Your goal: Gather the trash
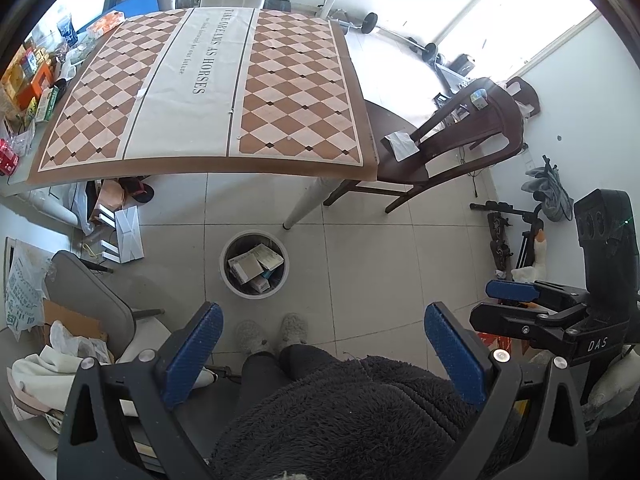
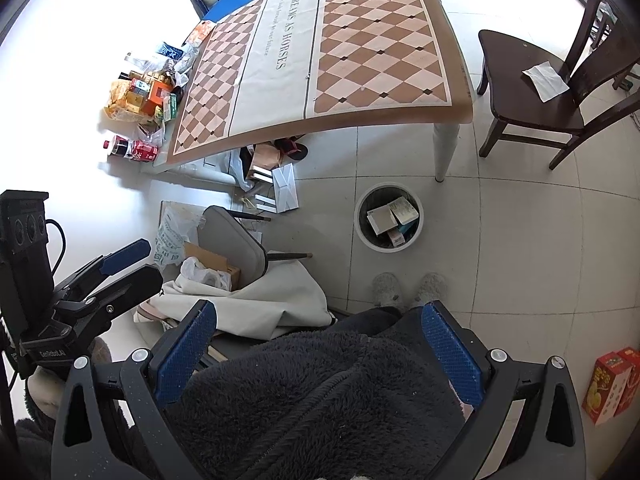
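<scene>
Centrally, a white trash bin [image 1: 254, 265] stands upright on the tiled floor [image 1: 372, 248], mouth up, holding discarded boxes [image 1: 253, 265], just below the counter [image 1: 208, 80] whose cloth reads "TAKE DREAMS AS HORSES". Left gripper [image 1: 324, 354] and right gripper [image 2: 318, 348] show jaws apart, empty. Chair [image 2: 532, 92] at right.

White round bin [image 1: 225, 270] upright on floor tiles, holding flattened boxes [image 1: 256, 266]

A brown-and-peach diamond-checked tablecloth [image 1: 208, 92], a white bin [image 1: 254, 266], a dark brown chair [image 1: 452, 140], blue-padded fingers [image 1: 192, 356].
</scene>
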Available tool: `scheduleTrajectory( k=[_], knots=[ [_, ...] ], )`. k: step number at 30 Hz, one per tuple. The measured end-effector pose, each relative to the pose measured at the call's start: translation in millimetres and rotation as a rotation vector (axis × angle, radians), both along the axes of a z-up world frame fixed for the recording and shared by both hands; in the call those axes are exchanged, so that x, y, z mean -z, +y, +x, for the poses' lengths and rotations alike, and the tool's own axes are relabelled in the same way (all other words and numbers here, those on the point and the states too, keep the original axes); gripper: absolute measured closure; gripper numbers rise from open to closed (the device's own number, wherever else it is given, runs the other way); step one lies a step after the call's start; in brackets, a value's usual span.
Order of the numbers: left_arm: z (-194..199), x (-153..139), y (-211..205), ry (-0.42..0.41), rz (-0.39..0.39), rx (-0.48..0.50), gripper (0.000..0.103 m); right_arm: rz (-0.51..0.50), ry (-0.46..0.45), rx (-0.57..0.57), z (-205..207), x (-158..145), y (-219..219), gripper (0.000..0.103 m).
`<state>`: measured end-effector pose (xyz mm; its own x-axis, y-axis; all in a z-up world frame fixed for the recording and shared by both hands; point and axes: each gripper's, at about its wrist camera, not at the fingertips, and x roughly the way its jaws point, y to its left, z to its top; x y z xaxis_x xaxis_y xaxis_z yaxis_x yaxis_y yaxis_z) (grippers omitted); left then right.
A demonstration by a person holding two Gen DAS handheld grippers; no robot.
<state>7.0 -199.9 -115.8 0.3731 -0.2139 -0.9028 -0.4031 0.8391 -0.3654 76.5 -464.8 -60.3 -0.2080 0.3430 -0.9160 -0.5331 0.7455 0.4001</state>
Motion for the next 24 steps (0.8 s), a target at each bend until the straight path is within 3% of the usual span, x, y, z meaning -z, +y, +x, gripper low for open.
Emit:
scheduleTrajectory(
  k=[24],
  knots=[
    [-0.9,9.4,-3.1,0.027,0.019,-0.001,0.000,-0.044,-0.018,0.022,-1.2,-1.4,1.4,0.000]
  ],
)
